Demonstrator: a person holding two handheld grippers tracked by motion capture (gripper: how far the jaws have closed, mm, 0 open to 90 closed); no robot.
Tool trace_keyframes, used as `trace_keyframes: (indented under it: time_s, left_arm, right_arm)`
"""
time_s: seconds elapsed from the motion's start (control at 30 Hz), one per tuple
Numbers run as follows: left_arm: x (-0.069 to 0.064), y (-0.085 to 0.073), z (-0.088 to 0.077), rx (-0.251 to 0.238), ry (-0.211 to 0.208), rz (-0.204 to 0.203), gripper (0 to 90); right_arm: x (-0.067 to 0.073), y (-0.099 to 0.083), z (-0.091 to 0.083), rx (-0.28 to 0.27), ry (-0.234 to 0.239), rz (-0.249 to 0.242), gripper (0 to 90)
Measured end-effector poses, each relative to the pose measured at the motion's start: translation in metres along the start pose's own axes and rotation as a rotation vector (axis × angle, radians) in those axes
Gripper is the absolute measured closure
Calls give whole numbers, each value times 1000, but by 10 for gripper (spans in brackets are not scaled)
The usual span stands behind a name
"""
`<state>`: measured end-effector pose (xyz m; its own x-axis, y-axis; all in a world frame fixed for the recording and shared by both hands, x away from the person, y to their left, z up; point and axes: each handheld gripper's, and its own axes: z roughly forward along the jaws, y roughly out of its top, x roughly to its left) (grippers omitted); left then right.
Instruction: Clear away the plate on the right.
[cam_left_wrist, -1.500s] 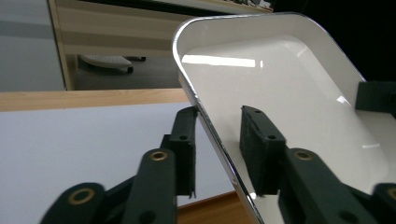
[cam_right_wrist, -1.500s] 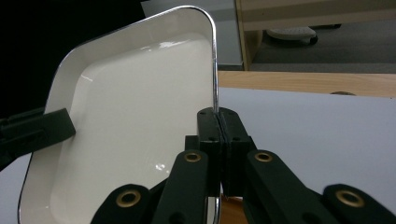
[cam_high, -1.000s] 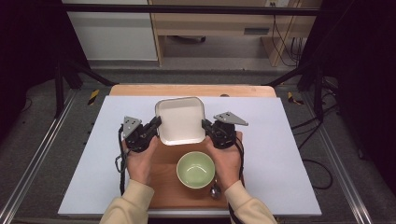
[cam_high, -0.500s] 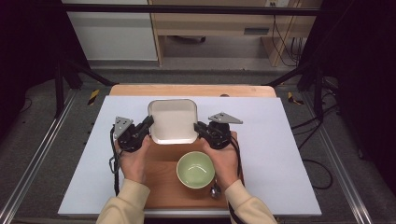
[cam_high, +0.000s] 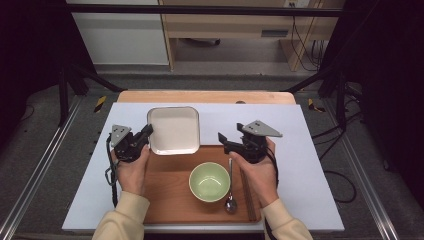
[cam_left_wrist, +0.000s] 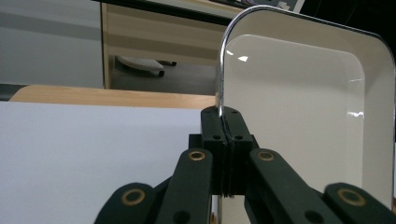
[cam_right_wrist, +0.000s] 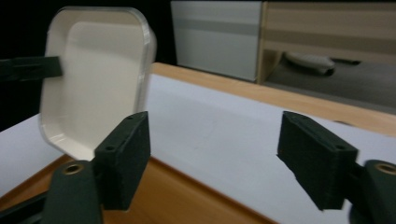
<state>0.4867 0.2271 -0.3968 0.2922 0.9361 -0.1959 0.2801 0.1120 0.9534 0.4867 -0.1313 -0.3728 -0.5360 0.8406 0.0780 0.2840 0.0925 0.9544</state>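
Plate (cam_high: 173, 130) pinched by its left rim, over the tray's (cam_high: 167, 192) far-left corner.
We hold it with the left gripper (cam_high: 141, 138) clamped; the right gripper (cam_high: 223, 142), jaws apart, sits off its right edge.

Tray (cam_high: 170, 185) on sheet (cam_high: 310, 165), at near centre. Bowl (cam_high: 209, 181) on tray; spoon (cam_high: 230, 190) just right of bowl, chopsticks (cam_high: 247, 197) right of spoon. Square dish (cam_high: 173, 130) behind bowl, over tray's far edge. Left gripper (cam_high: 147, 131) at dish's left rim; right gripper (cam_high: 223, 142) right of dish, apart.
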Motion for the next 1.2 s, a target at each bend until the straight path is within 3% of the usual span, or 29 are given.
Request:
trace_keyframes:
  time_s: [0.2, 0.43, 0.6, 0.8, 1.03, 1.2]
  left_arm:
    - [13, -4, -14, 19, 5, 4, 894]
    - [25, -10, -28, 35, 5, -9, 894]
    - [31, -12, -37, 48, -9, -7, 894]
    - [37, -18, -50, 76, -21, 0, 894]
    - [35, -29, -66, 117, -53, 21, 893]
    - [36, -34, -71, 121, -46, 23, 894]
  right_arm:
    - [-34, -14, -35, -55, -102, -58, 121]
    - [-77, -43, -70, -46, -238, -64, 108]
    - [-98, -60, -83, -32, -320, -80, 115]
    - [-117, -74, -90, -2, -371, -18, 121]
    - [-123, -82, -91, 30, -384, 14, 123]
    - [-124, -83, -90, 35, -386, 25, 125]
